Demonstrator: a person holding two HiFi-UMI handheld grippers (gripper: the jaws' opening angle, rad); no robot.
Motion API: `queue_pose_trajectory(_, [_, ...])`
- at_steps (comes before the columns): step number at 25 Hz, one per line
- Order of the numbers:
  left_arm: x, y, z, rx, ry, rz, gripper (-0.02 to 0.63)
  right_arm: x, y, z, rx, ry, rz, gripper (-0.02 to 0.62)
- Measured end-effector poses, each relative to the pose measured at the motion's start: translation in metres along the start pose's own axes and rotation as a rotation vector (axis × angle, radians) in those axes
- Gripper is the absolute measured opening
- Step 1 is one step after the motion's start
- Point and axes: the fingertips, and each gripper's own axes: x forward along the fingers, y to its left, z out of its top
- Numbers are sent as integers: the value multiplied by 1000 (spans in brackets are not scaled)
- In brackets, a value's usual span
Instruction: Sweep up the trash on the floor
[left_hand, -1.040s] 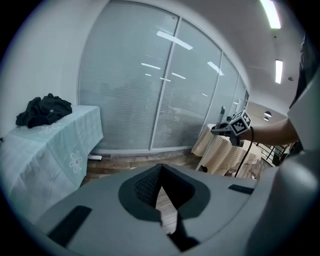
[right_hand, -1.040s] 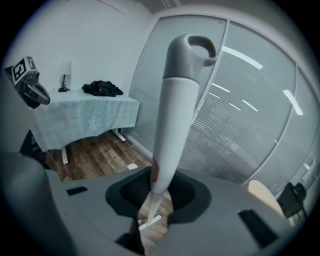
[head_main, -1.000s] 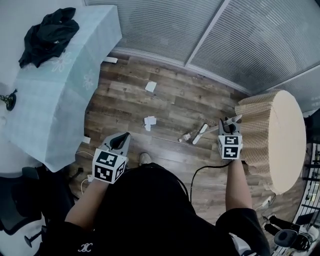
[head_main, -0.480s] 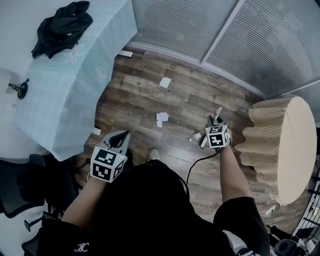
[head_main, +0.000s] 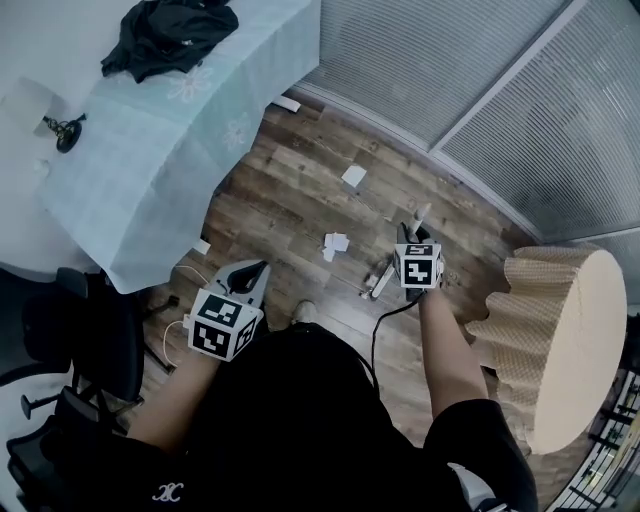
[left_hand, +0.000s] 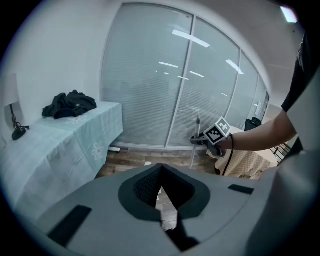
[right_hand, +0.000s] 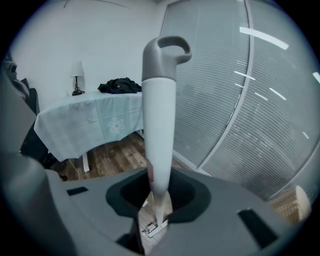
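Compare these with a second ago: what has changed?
The right gripper, shut on the broom, moved left, away from the round table and toward the paper scraps; the broom now stands upright. The head view swung round too. The left gripper stayed shut and empty near the body, and the scraps lie where they were.

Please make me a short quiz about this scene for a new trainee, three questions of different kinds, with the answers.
1. True or false: the left gripper is shut on the white handle.
2. What lies on the table? A) black cloth B) laptop C) plate
3. Fill in: the paper scraps lie on the ___ floor.
Key: 1 false, the right gripper holds it; 2 A; 3 wooden.
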Motion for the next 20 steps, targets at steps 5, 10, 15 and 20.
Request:
queue_pose_trajectory(5, [-4, 11, -1, -33, -11, 26, -6, 7, 20, 40, 53, -47, 28, 98])
queue_pose_trajectory(10, [-5, 18, 1, -44, -24, 42, -6, 9, 34, 65, 81, -107, 41, 100])
queue_pose_trajectory(15, [-2, 22, 8, -39, -29, 41, -6, 9, 39, 83, 141, -161, 33, 100])
queue_pose_trajectory(20, [5, 22, 15, -30, -31, 37, -6, 11, 37, 90, 156, -169, 37, 100])
